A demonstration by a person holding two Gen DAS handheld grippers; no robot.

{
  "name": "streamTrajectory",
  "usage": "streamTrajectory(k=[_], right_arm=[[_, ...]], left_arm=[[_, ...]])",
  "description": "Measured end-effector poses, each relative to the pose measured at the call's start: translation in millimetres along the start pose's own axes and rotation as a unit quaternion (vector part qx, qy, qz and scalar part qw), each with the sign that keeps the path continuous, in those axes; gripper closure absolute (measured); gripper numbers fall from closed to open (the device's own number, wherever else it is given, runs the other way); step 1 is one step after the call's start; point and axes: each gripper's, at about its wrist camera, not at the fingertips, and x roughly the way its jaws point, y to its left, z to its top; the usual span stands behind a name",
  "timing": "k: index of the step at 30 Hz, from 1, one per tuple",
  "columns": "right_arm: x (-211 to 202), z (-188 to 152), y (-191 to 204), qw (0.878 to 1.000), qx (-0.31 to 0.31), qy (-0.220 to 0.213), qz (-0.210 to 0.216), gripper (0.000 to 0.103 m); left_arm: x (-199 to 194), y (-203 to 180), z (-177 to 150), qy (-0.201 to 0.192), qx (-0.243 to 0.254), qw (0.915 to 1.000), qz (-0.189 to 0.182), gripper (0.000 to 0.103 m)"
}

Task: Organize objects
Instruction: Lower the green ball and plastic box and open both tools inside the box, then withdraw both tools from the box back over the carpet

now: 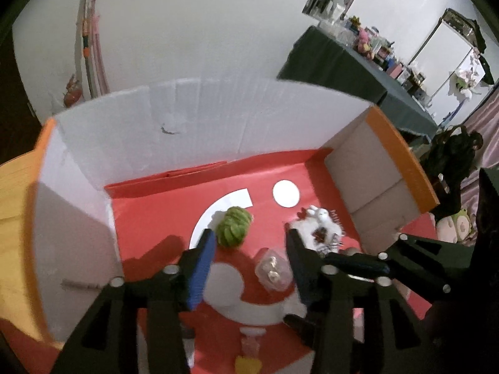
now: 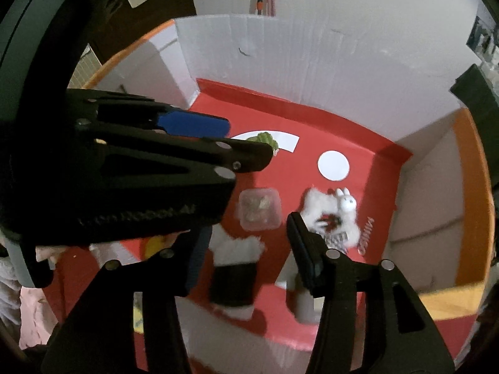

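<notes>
On the red mat [image 1: 149, 218] lie a green striped round toy [image 1: 234, 226], a clear plastic box [image 1: 274, 269] with small items inside, and a white fluffy rabbit toy [image 1: 318, 227]. My left gripper [image 1: 251, 243] is open and empty, hovering above the clear box. In the right wrist view the clear box [image 2: 259, 208] and rabbit [image 2: 330, 212] lie ahead. My right gripper [image 2: 249, 233] is open and empty, above a black and white fluffy item [image 2: 234, 268]. The left gripper's fingers [image 2: 193, 124] cross the upper left there, covering most of the green toy [image 2: 263, 138].
White foam walls [image 1: 218, 118] with orange edges enclose the mat on three sides. White circle [image 1: 286, 193] and arc markings are on the mat. A yellow item [image 1: 248, 364] lies near the front edge. A cluttered dark table [image 1: 358, 62] stands beyond on the right.
</notes>
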Motion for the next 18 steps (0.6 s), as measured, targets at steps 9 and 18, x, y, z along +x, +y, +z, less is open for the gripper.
streamTrajectory(k=[9,18], right_arm=[[-75,-52,20,0.998,0.001,-0.062,-0.014,0.034],[-139,-98,31,0.988,0.032,-0.147,-0.021,0.029]], left_arm=[[-58,-2,-31,-0.066,-0.016,0.9976,0.01,0.026],[-136,-19,-90,-0.188,0.004,0.9783,0.087,0.01]])
